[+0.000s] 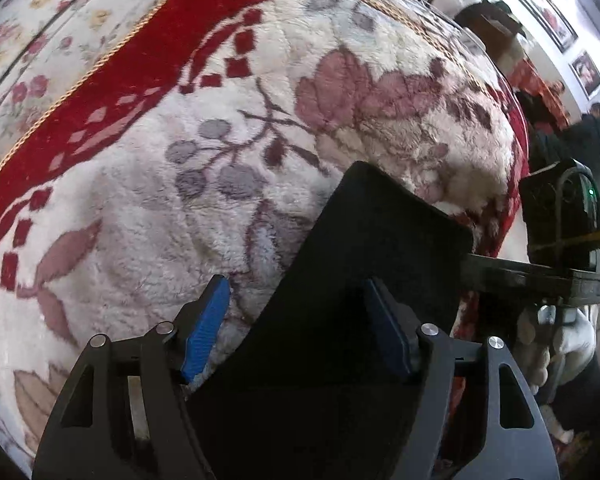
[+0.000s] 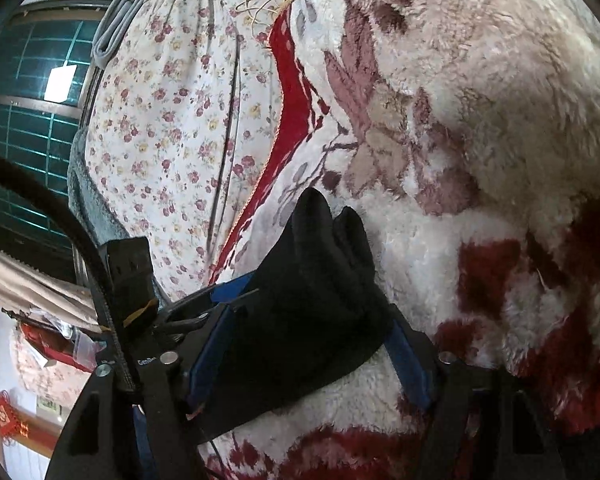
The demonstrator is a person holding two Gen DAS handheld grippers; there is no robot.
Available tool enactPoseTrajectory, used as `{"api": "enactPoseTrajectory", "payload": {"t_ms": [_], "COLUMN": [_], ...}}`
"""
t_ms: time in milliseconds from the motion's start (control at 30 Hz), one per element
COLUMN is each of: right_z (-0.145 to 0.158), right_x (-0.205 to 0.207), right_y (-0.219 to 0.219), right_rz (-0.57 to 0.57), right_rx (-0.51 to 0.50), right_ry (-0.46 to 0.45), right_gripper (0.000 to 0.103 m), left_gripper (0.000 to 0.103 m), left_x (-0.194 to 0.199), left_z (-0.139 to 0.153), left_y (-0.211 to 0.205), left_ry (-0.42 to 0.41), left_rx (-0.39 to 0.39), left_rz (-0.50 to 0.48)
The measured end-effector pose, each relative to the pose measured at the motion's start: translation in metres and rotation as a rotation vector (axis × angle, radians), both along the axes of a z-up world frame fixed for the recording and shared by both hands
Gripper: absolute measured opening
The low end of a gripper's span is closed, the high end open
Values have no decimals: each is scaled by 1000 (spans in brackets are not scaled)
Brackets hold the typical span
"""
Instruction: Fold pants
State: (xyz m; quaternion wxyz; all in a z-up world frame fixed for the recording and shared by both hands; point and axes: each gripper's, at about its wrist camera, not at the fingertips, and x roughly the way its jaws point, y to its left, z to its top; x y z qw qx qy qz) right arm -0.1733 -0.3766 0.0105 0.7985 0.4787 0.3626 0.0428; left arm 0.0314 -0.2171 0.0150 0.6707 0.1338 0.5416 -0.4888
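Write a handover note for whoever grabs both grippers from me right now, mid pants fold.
Left gripper: jaws apart, black fabric pants lying between the blue pads; I cannot tell if it is pinching.
Right gripper: also jaws apart, with a bunched black edge of the pants between the pads.
The pants sit on the fluffy cream blanket with red floral border, over the small-flower bedsheet.
Done: both grippers are at the fabric. How far the fold has got cannot be seen from these views.
Left: probably confirm both grips, then carry the fold over and flatten it.
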Motion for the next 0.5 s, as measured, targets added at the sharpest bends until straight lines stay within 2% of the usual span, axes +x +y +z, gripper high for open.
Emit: {"api": "enactPoseTrajectory", "payload": {"t_ms": [33,100,133,200,400,433,467,500], "right_z": [-1,-2,-3,-4,-5,-5,-6,-6], "right_x": [0,-1,-2,-2,5,7,9,10], "right_y": [-1,-2,-2,0,4,5,5,7], "right_rz": [-7,-7,4,15,45,59,69,77], "right_rx": [1,23,47,54,55,55,59,66], "right_ry": [8,3,-3,-1,-36,-45,-59,-69], "right_gripper": [56,40,37,37,37,37,33,20], "left_gripper": [69,68,67,67,67,63,55,54], "left_x": [-1,-8,-10,-13,-14,-17,-21,-24], "left_z": [0,1,2,3,1,1,0,-1], "left_y": [-2,-6,-7,-8,-5,-5,-6,-7], "left_ry": [0,-38,-42,-37,-10,-25,-73,-106], "left_rx": [-1,21,21,18,-11,-7,11,21], "left_rz": [-23,-81,-103,-150,-210,-215,-220,-221]}}
